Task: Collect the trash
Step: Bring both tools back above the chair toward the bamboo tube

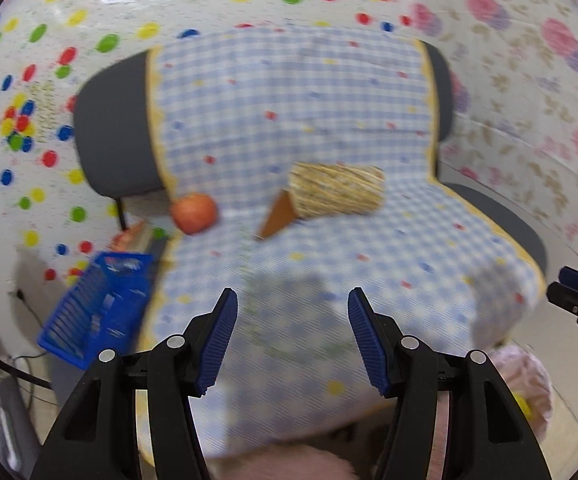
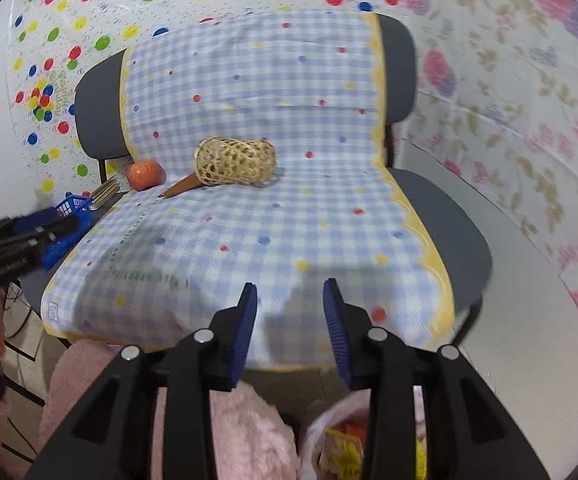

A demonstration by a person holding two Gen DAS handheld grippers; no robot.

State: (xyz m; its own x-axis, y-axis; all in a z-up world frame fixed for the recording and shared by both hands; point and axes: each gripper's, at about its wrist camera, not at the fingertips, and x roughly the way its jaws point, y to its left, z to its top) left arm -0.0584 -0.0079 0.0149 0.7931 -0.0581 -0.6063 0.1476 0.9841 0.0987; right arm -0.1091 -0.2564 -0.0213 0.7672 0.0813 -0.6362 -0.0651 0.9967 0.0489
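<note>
Jaws empty on both: left gripper [image 1: 293, 340] wide apart, right gripper [image 2: 291, 320] narrower. Beyond both, bare checkered cloth [image 2: 249, 240] over chair seat. Farther, near backrest, woven basket [image 2: 236, 162] on its side, long axis crosswise, ahead-left of right jaws; orange fruit [image 2: 145, 175] further left.

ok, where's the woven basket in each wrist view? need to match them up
Left wrist: woven basket lies on its side on the checked cloth, right of centre, above the open left claw.
Right wrist: woven basket lies left of centre at the back of the seat, well above the open right claw.
Shared landmark: the orange-red fruit, left of the basket in both.
</note>
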